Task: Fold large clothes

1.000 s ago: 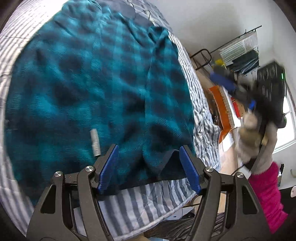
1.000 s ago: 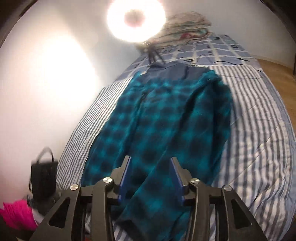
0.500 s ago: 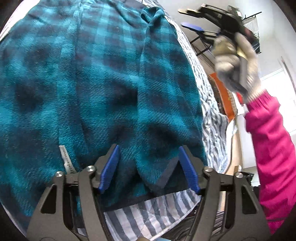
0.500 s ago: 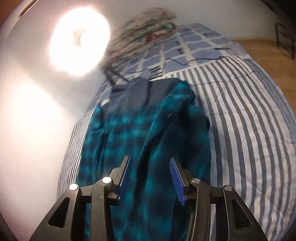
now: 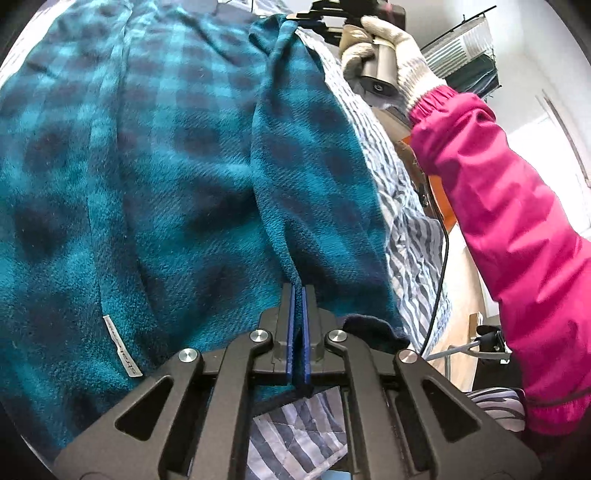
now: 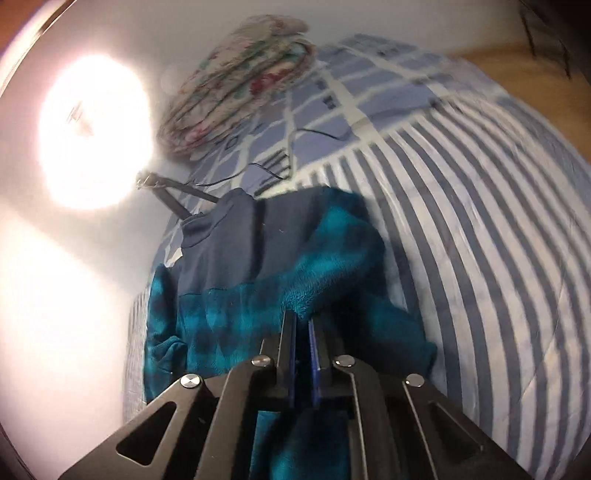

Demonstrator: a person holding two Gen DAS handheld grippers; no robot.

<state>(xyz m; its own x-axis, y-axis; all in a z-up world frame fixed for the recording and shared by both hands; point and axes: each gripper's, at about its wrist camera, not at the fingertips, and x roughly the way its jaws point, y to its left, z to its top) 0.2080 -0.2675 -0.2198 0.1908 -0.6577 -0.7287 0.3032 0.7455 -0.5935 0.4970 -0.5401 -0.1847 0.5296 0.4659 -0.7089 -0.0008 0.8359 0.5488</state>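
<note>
A teal and navy plaid fleece jacket (image 5: pixel 177 155) lies spread on the striped bed cover (image 5: pixel 413 221). My left gripper (image 5: pixel 297 291) is shut on a raised fold of the fleece near its lower hem. A grey label (image 5: pixel 122 347) sits to its left. In the right wrist view the jacket (image 6: pixel 236 317) shows its navy yoke and collar (image 6: pixel 236 240). My right gripper (image 6: pixel 303 319) is shut on a ridge of teal fleece by the shoulder. In the left wrist view, a gloved hand (image 5: pixel 384 48) in a pink sleeve (image 5: pixel 517 206) holds that right gripper (image 5: pixel 314 18) at the jacket's far end.
A folded floral blanket (image 6: pixel 236 81) lies at the head of the bed on a checked sheet (image 6: pixel 354 85). A bright ring light (image 6: pixel 92 129) on a tripod (image 6: pixel 173 192) stands by the wall. A thin cable (image 6: pixel 314 133) crosses the sheet. Wooden floor (image 6: pixel 517 66) and a rack (image 5: pixel 461 44) flank the bed.
Both grippers have gone from open to shut on the fleece. The right hand has travelled up the bed to the jacket's shoulder end; the left has edged onto the fold.
</note>
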